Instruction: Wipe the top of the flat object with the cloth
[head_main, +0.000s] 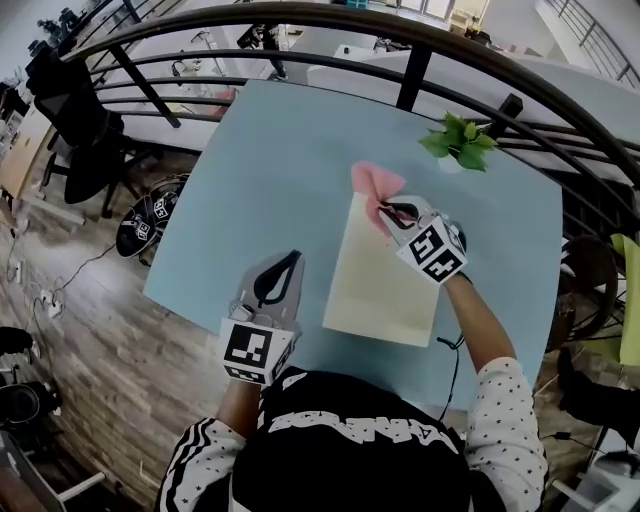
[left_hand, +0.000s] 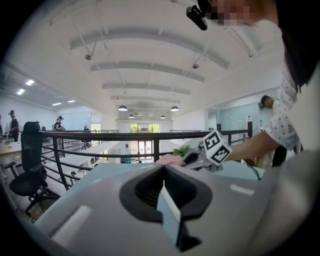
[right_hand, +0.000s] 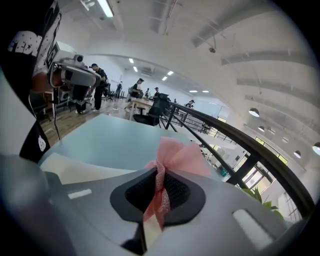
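Observation:
A cream flat board (head_main: 385, 272) lies on the light blue table (head_main: 270, 170). The pink cloth (head_main: 377, 187) rests at the board's far end, partly on the table. My right gripper (head_main: 388, 214) is shut on the cloth (right_hand: 172, 157), which bunches out beyond the jaws over the board (right_hand: 75, 171). My left gripper (head_main: 285, 262) hovers over the table left of the board, jaws together with nothing between them. In the left gripper view the right gripper (left_hand: 202, 155) and the cloth (left_hand: 170, 160) show ahead.
A small green plant (head_main: 459, 140) stands at the table's far right. A dark curved railing (head_main: 400, 60) runs behind the table. An office chair (head_main: 85, 140) and wooden floor lie to the left. People stand far off in the right gripper view.

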